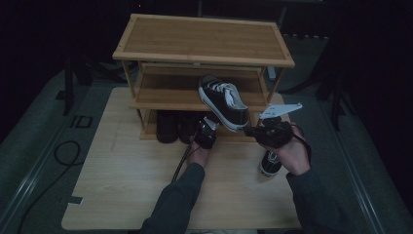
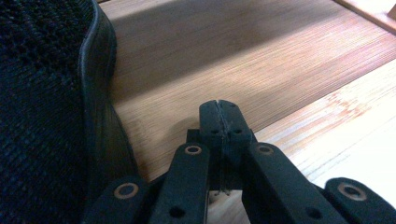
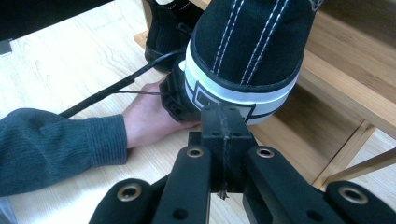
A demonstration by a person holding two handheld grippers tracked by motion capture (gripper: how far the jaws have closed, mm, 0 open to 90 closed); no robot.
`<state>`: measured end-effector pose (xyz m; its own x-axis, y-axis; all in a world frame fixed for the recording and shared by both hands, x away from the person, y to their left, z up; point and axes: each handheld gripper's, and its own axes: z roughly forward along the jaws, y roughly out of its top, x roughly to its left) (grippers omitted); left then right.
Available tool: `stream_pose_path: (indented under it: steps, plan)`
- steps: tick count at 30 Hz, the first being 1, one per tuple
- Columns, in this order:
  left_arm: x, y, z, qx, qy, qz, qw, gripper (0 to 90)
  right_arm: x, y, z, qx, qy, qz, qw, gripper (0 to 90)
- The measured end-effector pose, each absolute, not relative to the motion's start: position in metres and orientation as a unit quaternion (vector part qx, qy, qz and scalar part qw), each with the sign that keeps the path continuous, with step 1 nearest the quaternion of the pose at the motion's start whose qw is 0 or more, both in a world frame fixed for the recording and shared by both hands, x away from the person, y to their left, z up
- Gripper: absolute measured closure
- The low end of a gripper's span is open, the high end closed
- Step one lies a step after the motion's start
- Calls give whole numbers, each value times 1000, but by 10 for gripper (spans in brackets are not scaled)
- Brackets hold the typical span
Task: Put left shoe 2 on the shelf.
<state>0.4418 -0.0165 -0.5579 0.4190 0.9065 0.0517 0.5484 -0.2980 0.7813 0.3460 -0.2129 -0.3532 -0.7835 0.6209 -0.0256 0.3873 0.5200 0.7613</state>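
One black-and-white sneaker [image 1: 223, 101] tilted over the middle shelf edge of the bamboo shoe rack [image 1: 202, 38], heel just ahead of right claw [image 3: 223, 122], beside left claw [image 2: 219, 116]; both claws closed, empty. Second sneaker [image 1: 269, 163] on desk [image 1: 122, 180]. Dark shoes [image 1: 175, 126] on lowest shelf.

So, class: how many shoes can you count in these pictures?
4: a sneaker tilted at the middle shelf's edge, two dark shoes on the bottom shelf, one shoe on the table. Others may be hidden.

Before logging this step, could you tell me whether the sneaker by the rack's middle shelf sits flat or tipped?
Tipped: the sneaker slants, toe on the middle shelf, heel hanging past its front edge.
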Motion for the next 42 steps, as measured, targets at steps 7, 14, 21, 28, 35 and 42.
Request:
stream_pose_path:
  steps: [7, 14, 21, 28, 35, 42]
  plan:
    - [444, -15, -558, 765, 479, 243, 356, 900, 346, -212, -354, 294, 858, 395, 146, 900]
    - [445, -15, -558, 766, 478, 243, 355, 900, 346, -208, -354, 290, 859, 398, 141, 900]
    - [444, -16, -558, 766, 477, 247, 352, 900, 346, -196, -354, 275, 863, 403, 129, 900]
    - [444, -17, -558, 765, 480, 247, 352, 900, 347, -182, -354, 259, 868, 408, 117, 900]
    - [444, -16, -558, 768, 478, 247, 347, 900, 350, -173, -354, 249, 869, 415, 103, 900]
    - [444, -17, -558, 763, 483, 246, 352, 900, 353, -160, -356, 240, 870, 419, 94, 900]
